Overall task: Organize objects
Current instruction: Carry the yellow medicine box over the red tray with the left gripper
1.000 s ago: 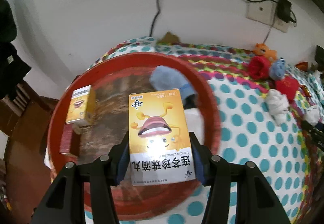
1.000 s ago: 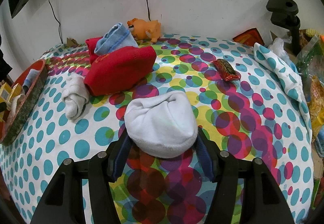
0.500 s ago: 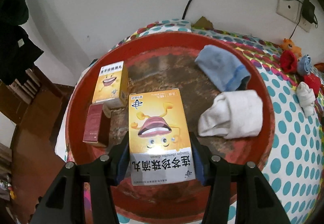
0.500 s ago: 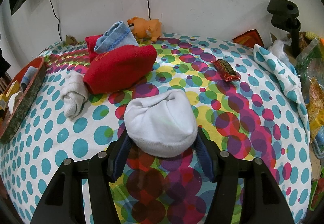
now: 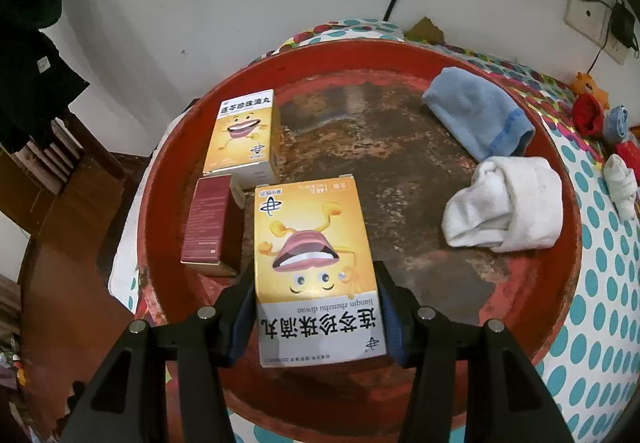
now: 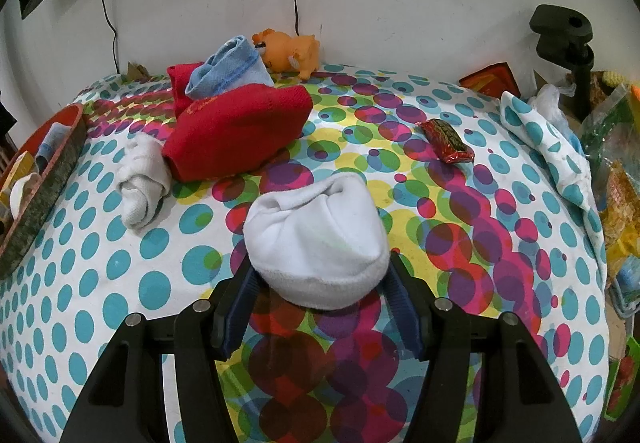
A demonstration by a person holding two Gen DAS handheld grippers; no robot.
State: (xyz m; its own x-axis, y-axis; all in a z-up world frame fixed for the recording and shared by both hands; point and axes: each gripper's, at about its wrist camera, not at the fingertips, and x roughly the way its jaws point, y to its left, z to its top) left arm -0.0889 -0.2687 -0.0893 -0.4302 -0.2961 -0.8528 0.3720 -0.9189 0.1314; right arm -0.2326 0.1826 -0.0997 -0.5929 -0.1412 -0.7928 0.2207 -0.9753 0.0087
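Observation:
My left gripper [image 5: 314,307] is shut on a yellow medicine box [image 5: 312,267] and holds it over the near left part of a round red tray [image 5: 560,283]. In the tray lie a second yellow box [image 5: 242,135], a dark red box [image 5: 210,225], a blue sock roll [image 5: 476,113] and a white sock roll [image 5: 506,209]. My right gripper [image 6: 320,303] is shut on a white sock roll [image 6: 316,239] above the dotted tablecloth [image 6: 120,275]. The tray's rim [image 6: 44,187] shows at the far left of the right wrist view.
On the cloth lie a red sock [image 6: 236,131], a blue sock roll [image 6: 230,69], a small white sock roll [image 6: 142,179], an orange toy [image 6: 290,51] and a dark red packet [image 6: 446,141]. A black clamp [image 6: 564,43] and bags crowd the right edge. The wall with sockets stands behind.
My left gripper with the yellow box has moved over the tray, toward its left side near the other boxes. The right gripper holds its white sock almost still.

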